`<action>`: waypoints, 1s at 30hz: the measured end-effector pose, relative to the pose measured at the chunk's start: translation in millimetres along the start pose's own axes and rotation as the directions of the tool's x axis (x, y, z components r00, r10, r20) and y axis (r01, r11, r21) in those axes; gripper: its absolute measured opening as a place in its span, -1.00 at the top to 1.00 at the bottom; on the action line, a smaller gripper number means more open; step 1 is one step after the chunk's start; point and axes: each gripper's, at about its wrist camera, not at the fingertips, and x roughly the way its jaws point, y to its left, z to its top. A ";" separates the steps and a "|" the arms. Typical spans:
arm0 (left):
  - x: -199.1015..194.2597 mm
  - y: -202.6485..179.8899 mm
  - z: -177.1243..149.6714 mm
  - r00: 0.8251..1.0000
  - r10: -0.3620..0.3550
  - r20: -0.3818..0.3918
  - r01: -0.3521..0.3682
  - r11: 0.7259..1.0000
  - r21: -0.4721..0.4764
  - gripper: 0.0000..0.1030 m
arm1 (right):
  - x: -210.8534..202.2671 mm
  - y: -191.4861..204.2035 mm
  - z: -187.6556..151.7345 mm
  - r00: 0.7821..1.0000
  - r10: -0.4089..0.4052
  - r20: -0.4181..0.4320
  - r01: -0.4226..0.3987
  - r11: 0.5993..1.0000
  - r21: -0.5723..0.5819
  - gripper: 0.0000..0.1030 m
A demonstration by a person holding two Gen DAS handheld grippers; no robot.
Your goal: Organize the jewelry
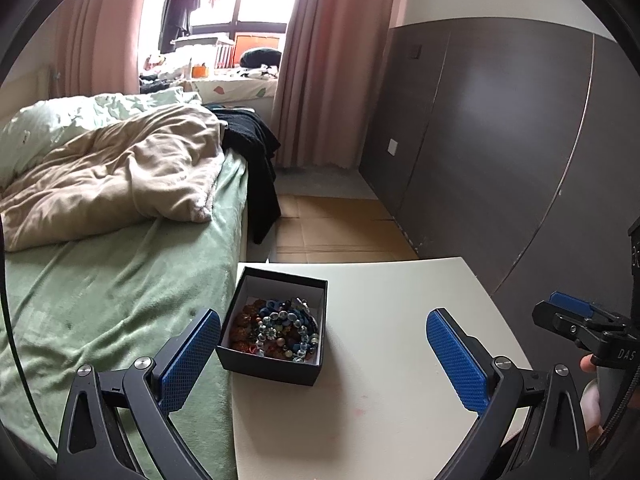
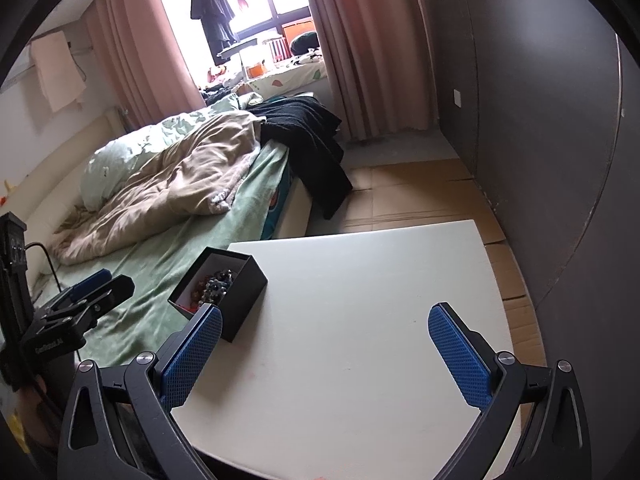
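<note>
A small black box [image 1: 276, 368] with a white lining stands at the left edge of a white table [image 1: 380, 360]. It holds a heap of beaded bracelets [image 1: 280, 330] in blue, brown and clear beads. My left gripper [image 1: 324, 360] is open and empty, hovering above the table just behind the box. My right gripper [image 2: 324, 356] is open and empty over the table, to the right of the box [image 2: 236, 292]; the beads [image 2: 214, 284] show partly inside. Each gripper appears at the edge of the other's view.
A bed with a green sheet [image 1: 112, 300] and a beige quilt [image 1: 120, 176] runs along the table's left side. A dark cabinet wall [image 1: 500, 140] stands to the right. Cardboard [image 1: 336, 228] covers the floor beyond the table.
</note>
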 end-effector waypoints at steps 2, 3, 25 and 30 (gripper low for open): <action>0.3 -0.2 0.0 1.000 0.001 -0.001 -0.001 1.000 0.000 -0.99 | -0.2 0.0 -0.1 1.000 0.002 0.000 -0.002 1.000 0.001 -1.00; 0.1 0.1 -0.1 1.000 0.001 0.000 -0.001 1.000 0.001 -0.99 | -0.3 -0.1 -0.1 1.000 0.003 0.000 -0.003 1.000 0.003 -1.00; -1.3 -0.3 -1.4 1.000 0.006 0.009 -0.006 1.000 0.006 -0.99 | 1.2 2.8 -2.4 1.000 -0.001 0.000 0.001 1.000 0.012 -1.00; -6.0 -0.6 -0.4 1.000 0.006 0.030 -0.006 1.000 0.013 -0.99 | 1.3 1.6 -1.5 1.000 -0.001 0.002 0.000 1.000 0.015 -1.00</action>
